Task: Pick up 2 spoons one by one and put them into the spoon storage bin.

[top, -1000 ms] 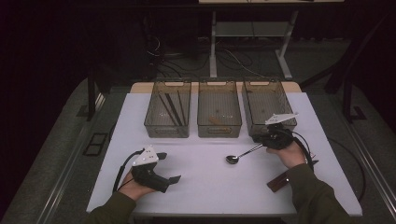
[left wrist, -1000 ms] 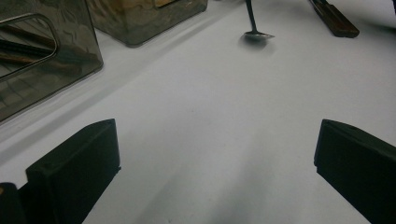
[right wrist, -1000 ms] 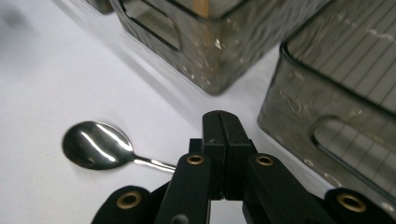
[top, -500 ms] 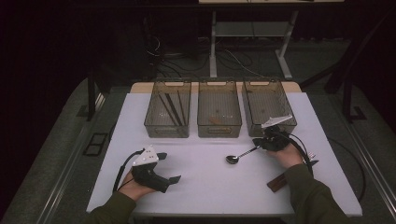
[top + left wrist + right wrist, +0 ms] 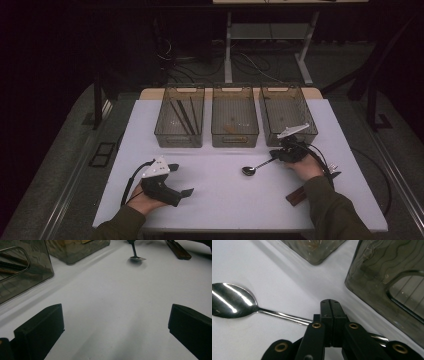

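Step in hand: pickup of the spoon. Right gripper has its jaws pressed together on the spoon's handle, about mid-handle; in the right gripper view the handle runs out from under the closed jaws toward 9 o'clock, ending in the bowl. Bowl looks to be resting on the white table (shadow sits tight beneath it), so I judge the grasp made but the lift not begun.

Spoon lies at roughly 4 o'clock from table centre, just in front of the right bin.

Left gripper rests near 7 o'clock, jaws spread wide with nothing between them.

Next move, as I judge it: raise the spoon clear of the bin's near wall, then carry it toward 12 o'clock over a bin. Which bin, cannot tell; left bin holds dark sticks, middle bin something small and brownish.

Obstacles: the bin rim stands very near the gripper. A brown bar lies at 5 o'clock, off the path.
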Tool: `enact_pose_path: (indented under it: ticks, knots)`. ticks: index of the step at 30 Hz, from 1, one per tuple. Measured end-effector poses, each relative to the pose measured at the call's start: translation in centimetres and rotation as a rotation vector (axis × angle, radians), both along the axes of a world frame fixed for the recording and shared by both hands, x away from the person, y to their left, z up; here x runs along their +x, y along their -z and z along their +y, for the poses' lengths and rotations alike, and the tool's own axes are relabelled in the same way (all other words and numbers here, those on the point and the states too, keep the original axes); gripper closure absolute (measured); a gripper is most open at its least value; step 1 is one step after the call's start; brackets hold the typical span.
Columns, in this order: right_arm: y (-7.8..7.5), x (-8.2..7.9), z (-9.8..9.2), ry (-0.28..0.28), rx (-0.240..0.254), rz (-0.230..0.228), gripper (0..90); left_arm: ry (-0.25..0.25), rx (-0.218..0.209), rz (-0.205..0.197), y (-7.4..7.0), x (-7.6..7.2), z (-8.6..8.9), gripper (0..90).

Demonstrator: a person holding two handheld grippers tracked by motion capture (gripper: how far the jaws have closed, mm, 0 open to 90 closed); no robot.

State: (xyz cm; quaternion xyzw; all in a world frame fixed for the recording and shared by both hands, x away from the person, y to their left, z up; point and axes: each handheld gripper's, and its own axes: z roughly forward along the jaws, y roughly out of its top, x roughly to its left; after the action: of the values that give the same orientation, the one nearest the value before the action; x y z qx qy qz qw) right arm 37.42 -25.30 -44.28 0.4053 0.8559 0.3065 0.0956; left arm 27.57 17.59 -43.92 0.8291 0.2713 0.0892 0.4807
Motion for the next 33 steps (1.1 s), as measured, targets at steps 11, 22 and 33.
enact_pose_path:
  ticks: [11,22,33]
  knots:
    - [-0.2,-0.2,-0.1,-0.009,-0.021,0.024,89.6,0.003,-0.001,0.003,0.0,0.0,0.0,0.0]
    - [-0.5,-0.8,-0.2,-0.02,-0.039,0.055,89.7,0.007,0.005,0.007,0.0,0.0,0.0,0.0]
    - [-0.6,-2.0,-0.5,-0.051,-0.048,0.084,89.7,0.008,0.007,0.005,0.0,0.0,-0.1,0.0]
